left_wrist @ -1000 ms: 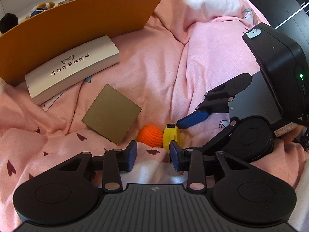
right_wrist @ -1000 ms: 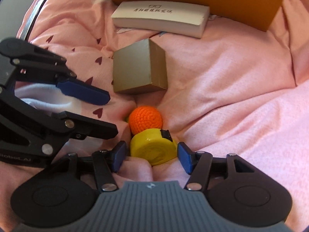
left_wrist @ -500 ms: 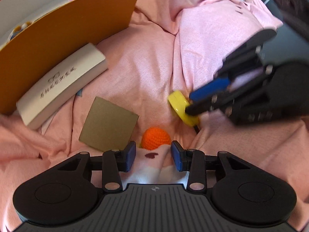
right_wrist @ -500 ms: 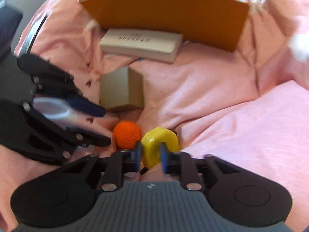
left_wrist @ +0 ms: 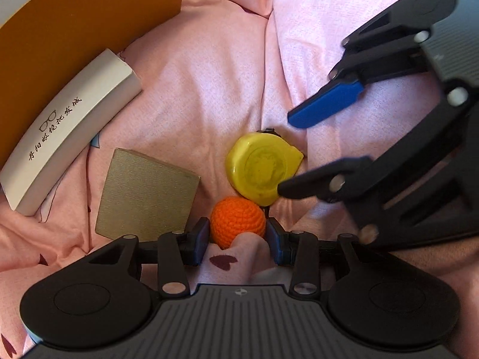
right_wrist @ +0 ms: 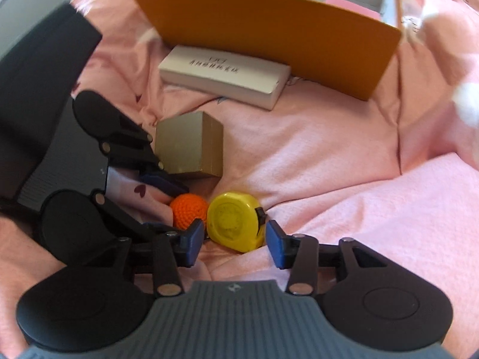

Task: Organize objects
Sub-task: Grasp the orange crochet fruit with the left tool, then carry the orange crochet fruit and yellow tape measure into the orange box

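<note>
On the pink bedspread (left_wrist: 209,68) the left gripper (left_wrist: 238,236) points down over the orange crocheted ball (left_wrist: 238,221), its jaws partly open on either side of the ball without clearly pressing it. The right gripper (right_wrist: 233,239) has just been opening; the yellow tape measure (right_wrist: 235,220) lies flat just beyond its parted pads, touching the ball. A gold box (right_wrist: 191,146) sits just beyond, then a white glasses case (right_wrist: 224,74) against the orange storage box (right_wrist: 269,51).
</note>
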Demonstrator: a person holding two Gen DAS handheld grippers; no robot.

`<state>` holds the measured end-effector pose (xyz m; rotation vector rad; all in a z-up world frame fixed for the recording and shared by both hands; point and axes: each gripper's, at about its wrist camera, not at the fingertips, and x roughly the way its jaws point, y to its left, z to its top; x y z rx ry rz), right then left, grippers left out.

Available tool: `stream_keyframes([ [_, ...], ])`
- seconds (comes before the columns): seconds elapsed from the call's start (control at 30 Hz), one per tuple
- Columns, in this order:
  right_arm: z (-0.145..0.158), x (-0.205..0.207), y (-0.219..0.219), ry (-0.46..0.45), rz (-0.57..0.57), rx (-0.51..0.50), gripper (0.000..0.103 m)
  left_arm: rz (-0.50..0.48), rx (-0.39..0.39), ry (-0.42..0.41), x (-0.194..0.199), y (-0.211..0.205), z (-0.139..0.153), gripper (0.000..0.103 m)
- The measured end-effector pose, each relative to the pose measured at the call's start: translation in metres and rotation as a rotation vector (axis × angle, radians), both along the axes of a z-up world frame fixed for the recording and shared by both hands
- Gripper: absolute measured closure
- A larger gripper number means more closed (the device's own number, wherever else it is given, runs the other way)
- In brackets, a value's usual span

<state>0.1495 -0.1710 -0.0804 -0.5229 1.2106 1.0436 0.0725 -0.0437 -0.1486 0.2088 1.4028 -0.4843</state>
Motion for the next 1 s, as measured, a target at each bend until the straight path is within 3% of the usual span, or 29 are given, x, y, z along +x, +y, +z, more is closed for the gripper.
stream_keyframes([
  [0.3,-0.021,0.011,0.008,0.077,-0.015,-0.013,0.05,0.101,-0.053,-0.057,-0.017,0.023,0.018,0.059],
  [0.57,-0.03,0.004,0.019,0.051,-0.008,-0.047,0.041,0.172,-0.126,-0.097,-0.029,0.045,0.054,0.06],
  [0.8,-0.035,0.0,0.025,0.006,-0.024,-0.075,0.047,0.2,-0.155,-0.141,-0.023,0.05,0.072,0.06],
  [1.0,-0.021,0.0,0.018,-0.011,-0.043,-0.038,0.047,0.241,-0.17,-0.186,-0.022,0.058,0.083,0.06],
])
